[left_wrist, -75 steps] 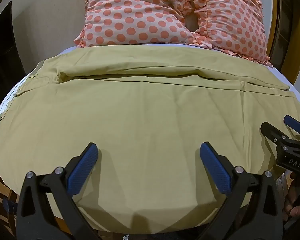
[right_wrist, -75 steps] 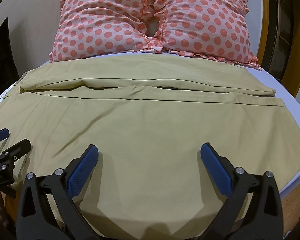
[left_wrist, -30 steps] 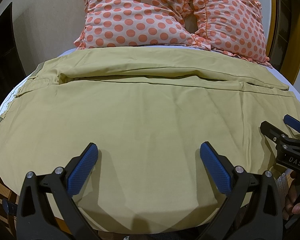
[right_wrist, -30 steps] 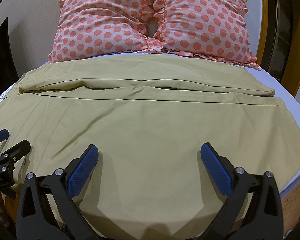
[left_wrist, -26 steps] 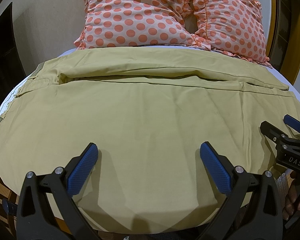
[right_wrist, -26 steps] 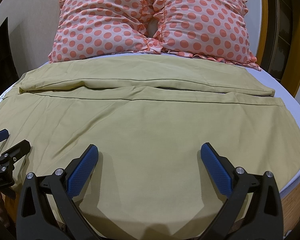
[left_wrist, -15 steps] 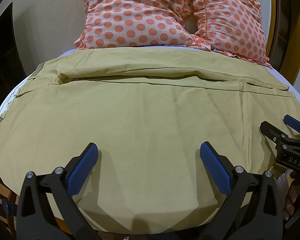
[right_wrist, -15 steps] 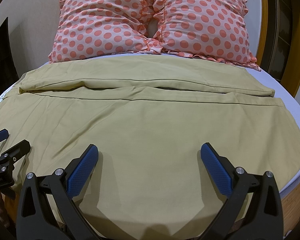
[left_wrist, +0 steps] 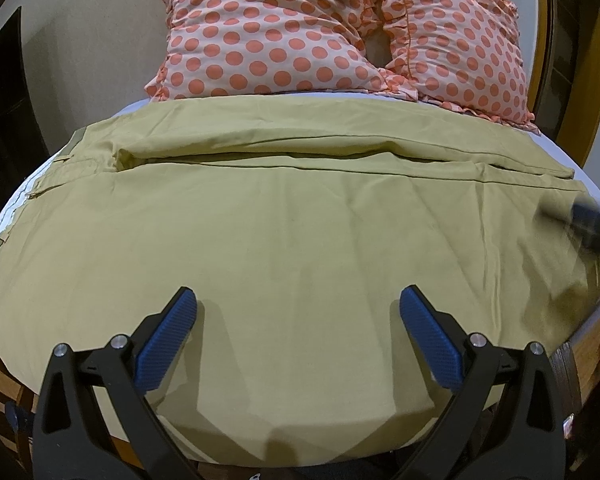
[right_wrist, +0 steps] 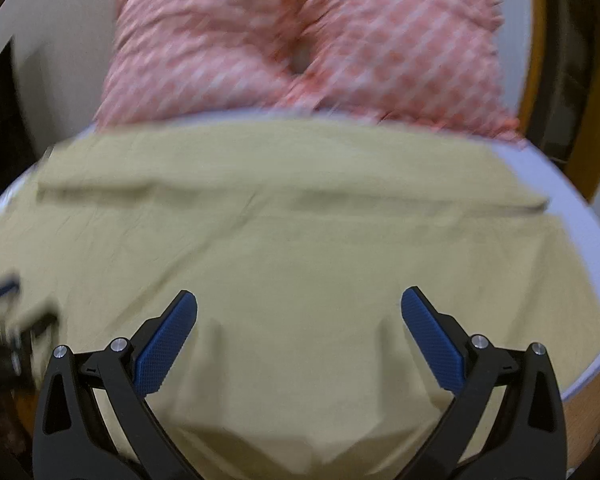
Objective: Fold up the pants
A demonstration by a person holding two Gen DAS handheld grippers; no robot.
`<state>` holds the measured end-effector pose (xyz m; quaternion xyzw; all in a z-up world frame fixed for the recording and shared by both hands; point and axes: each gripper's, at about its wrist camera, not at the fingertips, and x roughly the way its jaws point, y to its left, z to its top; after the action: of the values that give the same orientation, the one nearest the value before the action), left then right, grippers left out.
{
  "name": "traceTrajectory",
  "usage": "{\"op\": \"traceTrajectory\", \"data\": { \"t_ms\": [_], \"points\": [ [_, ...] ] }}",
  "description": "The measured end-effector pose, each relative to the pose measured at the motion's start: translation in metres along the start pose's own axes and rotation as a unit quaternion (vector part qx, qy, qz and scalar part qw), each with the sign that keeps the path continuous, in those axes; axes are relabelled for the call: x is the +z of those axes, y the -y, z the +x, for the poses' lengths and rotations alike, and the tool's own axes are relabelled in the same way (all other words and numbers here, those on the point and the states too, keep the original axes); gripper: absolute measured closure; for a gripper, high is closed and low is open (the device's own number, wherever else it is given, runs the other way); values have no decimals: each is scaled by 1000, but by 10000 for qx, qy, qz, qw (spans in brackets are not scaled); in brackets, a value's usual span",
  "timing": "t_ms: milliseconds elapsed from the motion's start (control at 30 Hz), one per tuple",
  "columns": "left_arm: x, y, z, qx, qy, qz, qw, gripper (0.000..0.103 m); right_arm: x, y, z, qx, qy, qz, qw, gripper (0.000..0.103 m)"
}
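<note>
Khaki pants (left_wrist: 292, 224) lie spread flat across the bed, waistband at the left, legs running to the right, one leg folded along the far side. They also fill the right wrist view (right_wrist: 300, 232). My left gripper (left_wrist: 298, 312) is open and empty above the near edge of the pants. My right gripper (right_wrist: 299, 312) is open and empty above the pants; its view is motion-blurred. It also shows as a blur at the right edge of the left wrist view (left_wrist: 592, 228).
Two pink polka-dot pillows (left_wrist: 340, 36) stand at the head of the bed, also in the right wrist view (right_wrist: 300, 48). White bedsheet (right_wrist: 572, 208) shows at the right. A wooden bed frame (left_wrist: 580, 344) runs along the near edge.
My right gripper has moved forward and up over the pants, blurring its view. My left gripper has barely moved. Both stay open.
</note>
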<state>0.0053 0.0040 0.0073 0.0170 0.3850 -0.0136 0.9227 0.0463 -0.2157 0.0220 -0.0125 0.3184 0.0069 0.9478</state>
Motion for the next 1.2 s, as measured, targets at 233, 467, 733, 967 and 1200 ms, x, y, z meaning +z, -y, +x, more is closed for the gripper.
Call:
{"op": "traceTrajectory", "data": {
  "t_ms": [233,467,733,967,1200],
  "points": [
    [20,-7,-14,134,348,-58,9993,2,134,110,67,-857,-500,1761,9794,9],
    [30,-9,-11,192,355,-23,9992,2,184,165,197,-1913,-1268,2761,9333,32],
    [32,-16,-2,275,387,52,9989,2,172,178,236,-2420,-1348,2711,9219,59],
    [30,-18,-2,134,441,-126,9989,2,132,211,202,-1441,-558,3256,9328,97],
    [27,-32,-28,174,846,-345,9957,2,92,224,87,457,792,3984,9127,99]
  ]
}}
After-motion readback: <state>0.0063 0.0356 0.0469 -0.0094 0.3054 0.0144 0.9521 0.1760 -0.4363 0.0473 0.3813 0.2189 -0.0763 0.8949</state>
